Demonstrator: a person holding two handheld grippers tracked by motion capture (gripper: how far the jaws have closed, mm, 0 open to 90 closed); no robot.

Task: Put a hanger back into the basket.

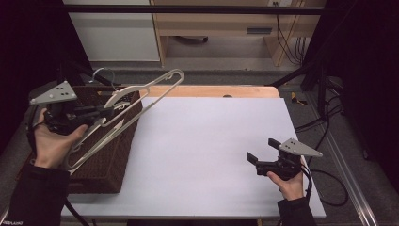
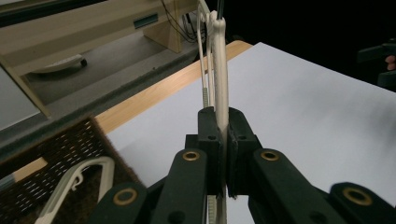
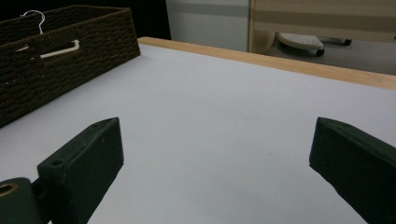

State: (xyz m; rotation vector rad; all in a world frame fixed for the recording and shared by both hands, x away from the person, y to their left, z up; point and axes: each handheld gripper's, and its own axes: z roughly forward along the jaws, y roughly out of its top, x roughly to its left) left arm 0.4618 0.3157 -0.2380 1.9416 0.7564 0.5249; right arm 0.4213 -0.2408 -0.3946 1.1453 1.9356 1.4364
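Note:
A cream plastic hanger is held in the air over the dark wicker basket at the table's left. My left gripper is shut on the hanger, whose bar runs up between the jaws in the left gripper view. Another cream hanger lies in the basket below. My right gripper hovers open low over the white table sheet at the right, with nothing between its jaws. In the right gripper view the basket stands far left with a hanger's wire hook above its rim.
The white sheet covers most of the wooden table. Beyond the far edge stand a wooden desk frame and a white cabinet. Cables trail on the floor at the right.

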